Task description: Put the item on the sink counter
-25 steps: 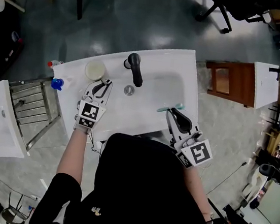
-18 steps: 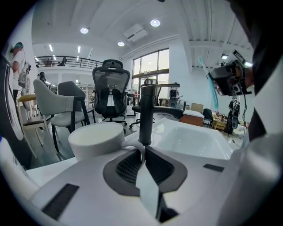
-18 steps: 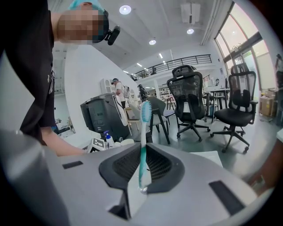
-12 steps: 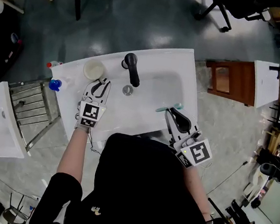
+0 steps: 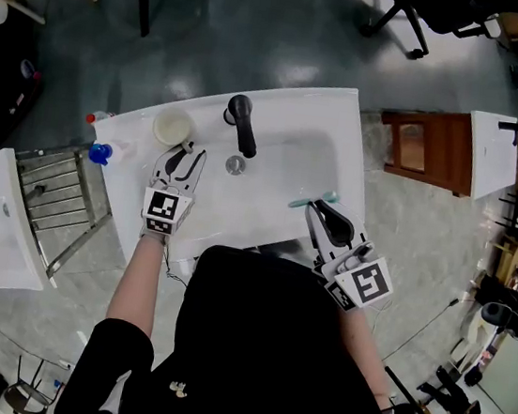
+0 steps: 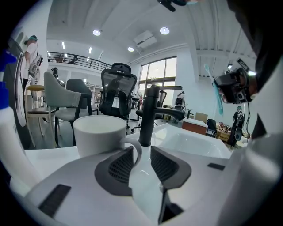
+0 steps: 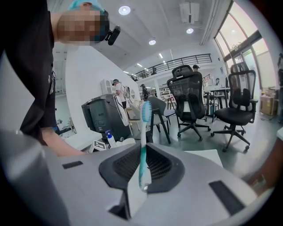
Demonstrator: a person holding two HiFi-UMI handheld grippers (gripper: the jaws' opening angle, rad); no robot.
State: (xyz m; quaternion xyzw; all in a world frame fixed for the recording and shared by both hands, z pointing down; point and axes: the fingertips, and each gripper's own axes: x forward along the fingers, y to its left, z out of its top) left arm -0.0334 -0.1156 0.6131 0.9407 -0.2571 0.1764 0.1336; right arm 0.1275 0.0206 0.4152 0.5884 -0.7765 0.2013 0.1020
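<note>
A white mug [image 5: 172, 127] stands upright on the white sink counter [image 5: 328, 111], left of the black faucet [image 5: 242, 123]. My left gripper [image 5: 180, 151] sits just behind it and is open; its jaws have just been opening. In the left gripper view the mug [image 6: 99, 134] has its handle by the left pad, with the pads apart and not pressing on it [image 6: 142, 152]. My right gripper [image 5: 320, 211] hovers over the basin's right side, shut on a teal toothbrush [image 5: 314, 200]. In the right gripper view the toothbrush [image 7: 143, 141] stands upright, bristles up, between the pads.
The basin with its drain [image 5: 235, 164] lies between the two grippers. A blue-capped bottle [image 5: 102, 153] and a red-capped one [image 5: 96, 117] stand at the counter's left end. A wire rack [image 5: 57, 198] is on the floor at left, a wooden cabinet [image 5: 427, 150] at right.
My left gripper's jaws have spread apart and let go of the mug's handle; the mug stays on the counter. The right gripper with the toothbrush has not moved.
</note>
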